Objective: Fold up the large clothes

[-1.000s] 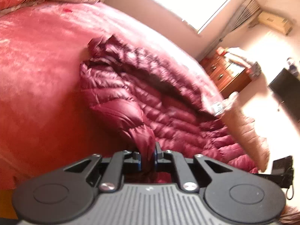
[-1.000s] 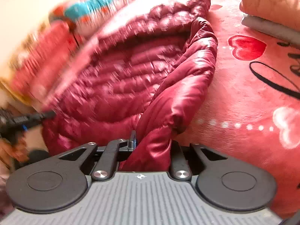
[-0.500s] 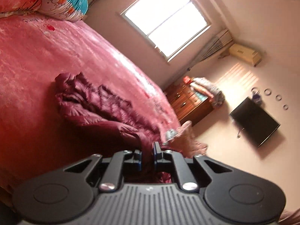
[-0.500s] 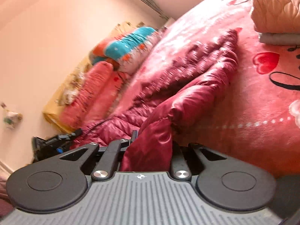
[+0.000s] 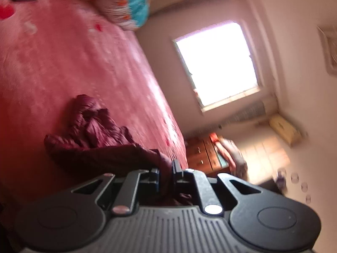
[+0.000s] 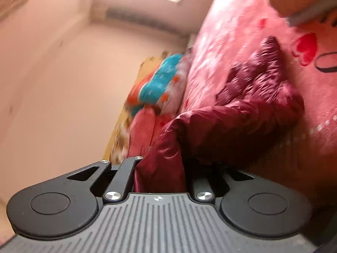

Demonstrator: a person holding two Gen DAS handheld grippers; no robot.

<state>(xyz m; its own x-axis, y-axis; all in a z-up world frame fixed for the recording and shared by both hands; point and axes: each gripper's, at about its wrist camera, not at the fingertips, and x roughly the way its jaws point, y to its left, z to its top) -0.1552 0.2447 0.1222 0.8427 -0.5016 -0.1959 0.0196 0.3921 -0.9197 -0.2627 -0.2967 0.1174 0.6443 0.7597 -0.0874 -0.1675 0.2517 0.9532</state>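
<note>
Right now my left gripper (image 5: 165, 174) is clamped on a fold of the maroon puffer jacket (image 5: 94, 143), and my right gripper (image 6: 160, 168) pinches another part of it. Between them the jacket sags onto the pink bed (image 5: 63, 63), its far end lying bunched on the cover. Bright pillows (image 6: 160, 84) sit at the head of the bed, a window (image 5: 217, 63) beyond.
</note>
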